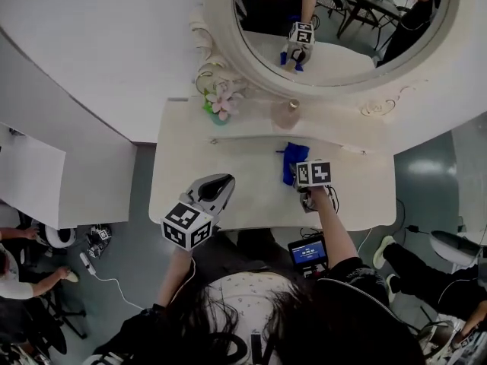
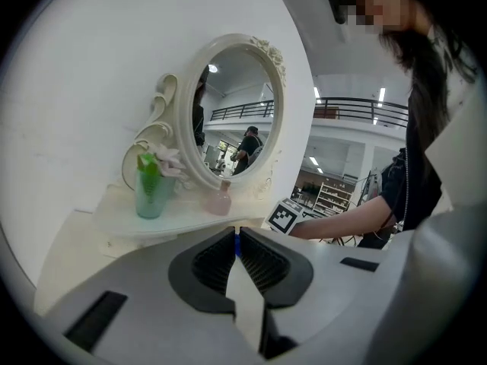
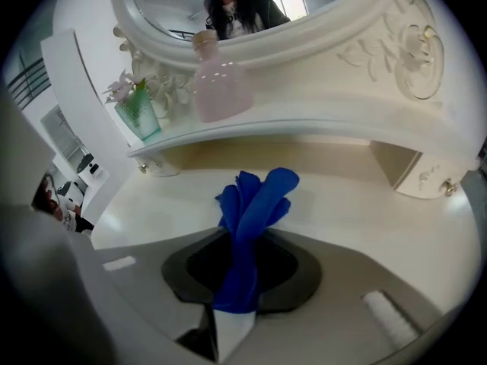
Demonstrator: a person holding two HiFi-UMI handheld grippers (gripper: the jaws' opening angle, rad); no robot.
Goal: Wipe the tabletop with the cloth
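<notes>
In the right tool (image 3: 242,243), blue cloth (image 3: 259,195).

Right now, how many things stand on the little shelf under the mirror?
2: a green cup of flowers at the left end of the shelf, and a pink bottle near its middle. None seems hidden.

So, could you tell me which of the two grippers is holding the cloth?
The right gripper: the blue cloth is pinched between its fingers, while the left gripper has its fingers together on nothing.
</notes>
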